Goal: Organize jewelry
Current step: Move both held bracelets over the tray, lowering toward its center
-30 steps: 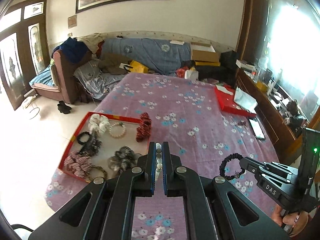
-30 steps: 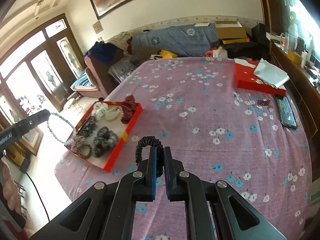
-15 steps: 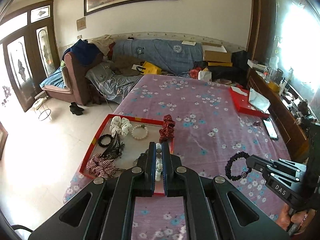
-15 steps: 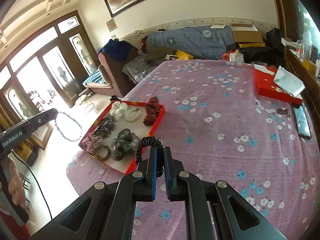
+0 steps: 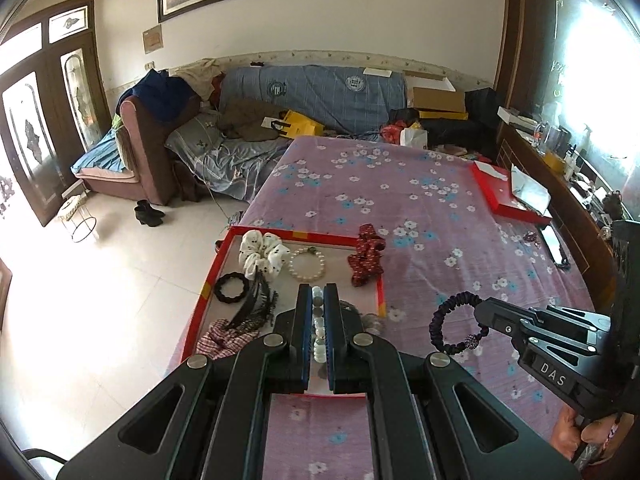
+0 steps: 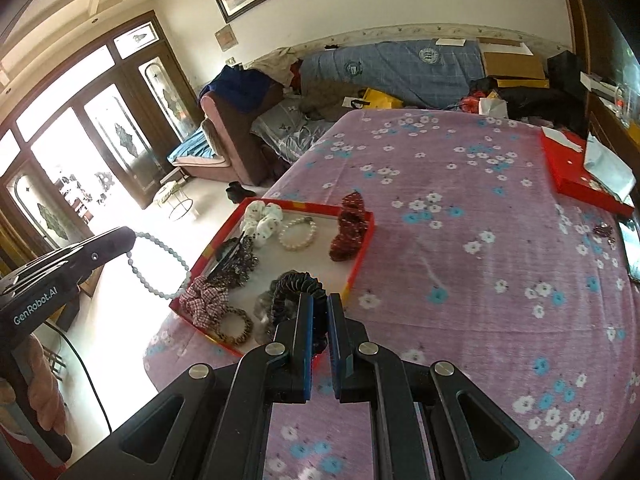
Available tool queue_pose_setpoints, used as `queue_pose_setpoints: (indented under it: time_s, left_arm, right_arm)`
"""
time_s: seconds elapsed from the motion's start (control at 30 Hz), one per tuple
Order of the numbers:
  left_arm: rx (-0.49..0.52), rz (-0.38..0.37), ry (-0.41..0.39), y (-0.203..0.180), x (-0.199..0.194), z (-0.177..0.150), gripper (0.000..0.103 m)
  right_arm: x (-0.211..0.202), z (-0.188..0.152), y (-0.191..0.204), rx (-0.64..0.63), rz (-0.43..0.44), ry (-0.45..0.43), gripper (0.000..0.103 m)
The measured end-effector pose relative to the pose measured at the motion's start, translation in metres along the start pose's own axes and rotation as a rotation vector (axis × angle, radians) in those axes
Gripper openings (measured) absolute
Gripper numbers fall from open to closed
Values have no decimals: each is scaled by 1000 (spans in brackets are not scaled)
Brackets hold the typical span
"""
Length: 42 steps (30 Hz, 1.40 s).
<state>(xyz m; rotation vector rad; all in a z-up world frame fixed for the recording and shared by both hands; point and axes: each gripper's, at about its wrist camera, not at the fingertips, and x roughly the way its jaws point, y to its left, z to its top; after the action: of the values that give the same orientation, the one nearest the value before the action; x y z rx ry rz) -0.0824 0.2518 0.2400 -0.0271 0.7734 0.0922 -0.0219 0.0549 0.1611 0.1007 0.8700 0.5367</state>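
A red-rimmed tray (image 5: pixel 219 261) (image 6: pixel 362 256) lies at the table's near left corner, holding a white scrunchie (image 5: pixel 262 255), a pearl bracelet (image 5: pixel 307 265), a red scrunchie (image 5: pixel 366 255) on its rim, black hair ties and a plaid scrunchie (image 6: pixel 204 300). My left gripper (image 5: pixel 318 294) is shut on a pale bead bracelet (image 6: pixel 158 266) and holds it in the air over the tray's near side. My right gripper (image 6: pixel 318 308) is shut on a dark coiled hair band (image 5: pixel 456 327), held above the table just right of the tray.
A red box (image 5: pixel 506 196) with white paper sits at the table's far right. A phone (image 5: pixel 554 242) and a small dark trinket (image 5: pixel 530 237) lie near the right edge. A sofa (image 5: pixel 312 92) and armchair (image 5: pixel 146 148) stand beyond the table.
Both grippers have pulled back and risen while holding their pieces. The tray now sits closer under the left gripper, and the view of the table has shifted right.
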Motion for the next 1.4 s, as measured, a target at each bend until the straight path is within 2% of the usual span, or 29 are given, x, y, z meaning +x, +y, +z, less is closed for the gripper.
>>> queue_pose_setpoints:
  time_s: [0.33,0.57,0.97,1.4]
  left_arm:
    - [33,13,70,33,42,1,5]
    - [41,-8,117,51,71,0,5]
    - [85,-67,159,53,105,3,5]
    - [95,-80,198,58,132,8,5]
  right_arm:
    - [36,14,21,32,-18,20,8]
    - [54,21,29,55,-41,31,8]
    - [75,28,26,113,-90,46,8]
    - [94,37,23,137,-95,63,8]
